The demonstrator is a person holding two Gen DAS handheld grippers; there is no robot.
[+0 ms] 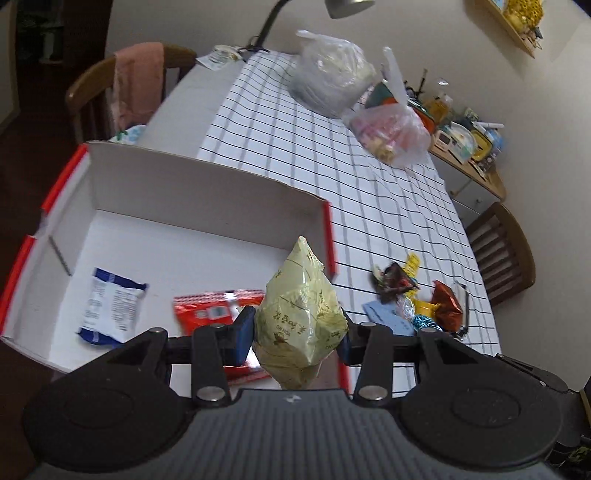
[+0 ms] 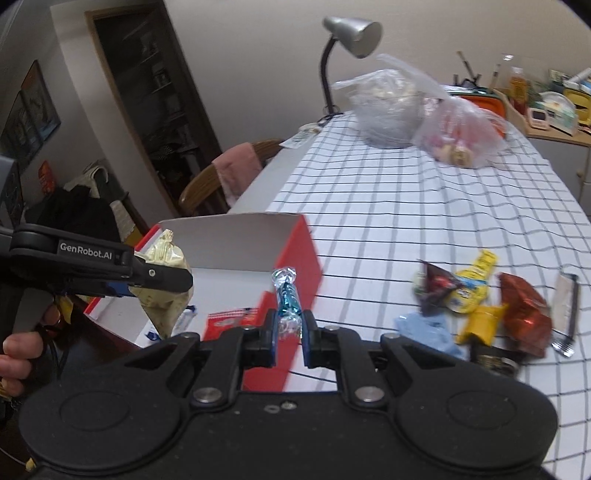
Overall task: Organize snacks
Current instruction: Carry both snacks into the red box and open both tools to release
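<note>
My left gripper is shut on a pale yellow-green snack packet and holds it above the right end of the red-and-white box. The same packet shows in the right wrist view, over the box's near left side. My right gripper is shut on a blue-and-silver wrapped candy, just in front of the box's red wall. Inside the box lie a blue-and-white packet and a red packet. Several loose snacks lie in a pile on the tablecloth to the right.
The checked tablecloth covers the table. Two plastic bags and a desk lamp stand at the far end. A chair with a pink cloth is at the left, another chair at the right. A cluttered shelf is beyond.
</note>
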